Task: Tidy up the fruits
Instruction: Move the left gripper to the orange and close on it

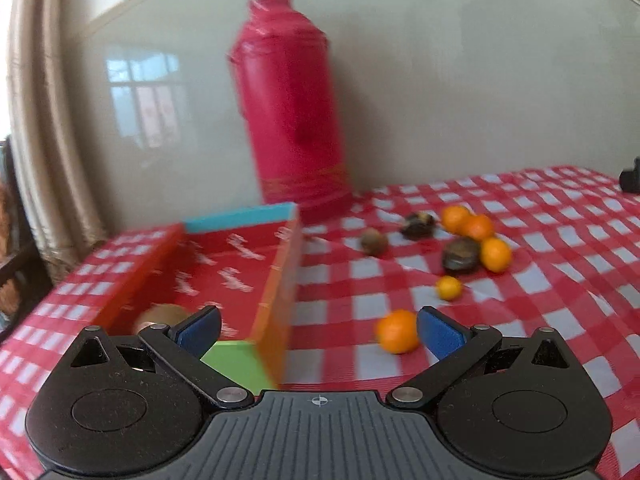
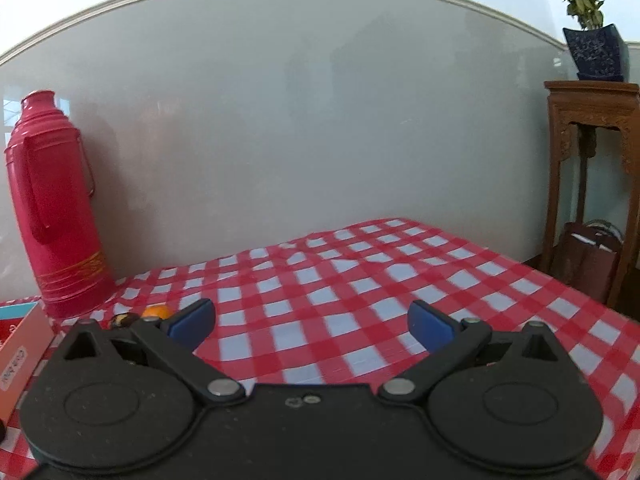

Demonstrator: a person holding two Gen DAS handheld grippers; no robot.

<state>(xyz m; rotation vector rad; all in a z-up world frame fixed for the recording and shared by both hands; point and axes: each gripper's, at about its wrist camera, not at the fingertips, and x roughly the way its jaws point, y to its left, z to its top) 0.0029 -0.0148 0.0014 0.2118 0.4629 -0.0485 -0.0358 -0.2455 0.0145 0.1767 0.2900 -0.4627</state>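
In the left wrist view my left gripper (image 1: 318, 330) is open, empty, hovering over the near right corner of a red cardboard box (image 1: 224, 264). A brown fruit (image 1: 160, 317) lies inside the box by my left fingertip. Just outside my right fingertip sits an orange (image 1: 397, 331). Farther right lie a small orange (image 1: 449, 288), a cluster of oranges (image 1: 476, 228) and dark brown fruits (image 1: 460, 255). My right gripper (image 2: 312, 322) is open and empty above bare cloth; an orange (image 2: 157, 311) and a dark fruit (image 2: 122, 320) peek behind its left finger.
A tall red thermos (image 1: 290, 104) stands against the pale wall behind the box. The table wears a red-and-white checked cloth (image 2: 360, 280). A wooden stand (image 2: 592, 152) with a potted plant (image 2: 592, 40) and a bag (image 2: 588, 264) are off the table's right side.
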